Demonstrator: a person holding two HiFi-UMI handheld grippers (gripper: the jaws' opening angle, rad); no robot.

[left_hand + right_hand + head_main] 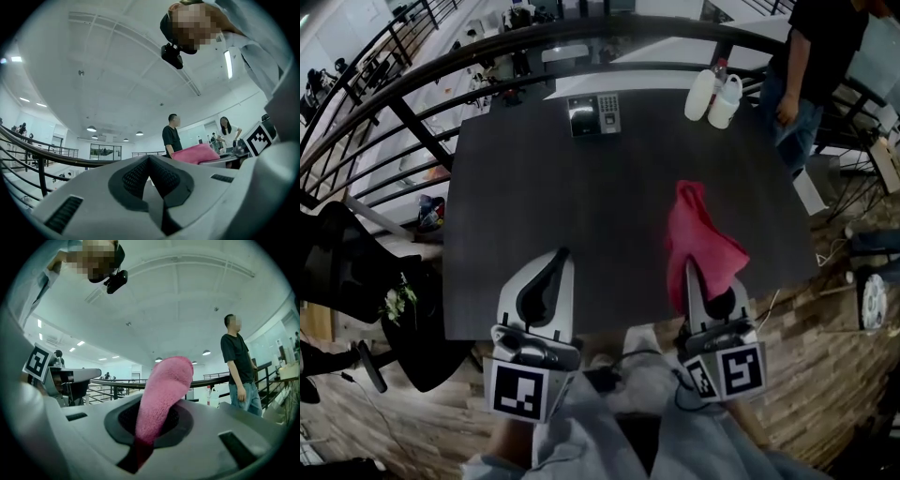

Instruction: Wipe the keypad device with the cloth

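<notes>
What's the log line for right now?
left gripper: shut, empty | right gripper: shut on cloth | keypad device: far edge of table, away from both grippers | wiping: not started

Has a left gripper (562, 255) and a right gripper (694, 281) in smooth pale grey shells, broad at the back and tapering to a narrow tip. Has a black oval recess on top of each, with dark ribbed pads (136, 178) inside and small dark slots beside it. Carries at each rear a cube (521, 391) of black-and-white square markers. Trails a thin black cable (630, 355) between them. Wears pale grey clothes (609, 422) and a black camera (171, 55) on the head.
</notes>
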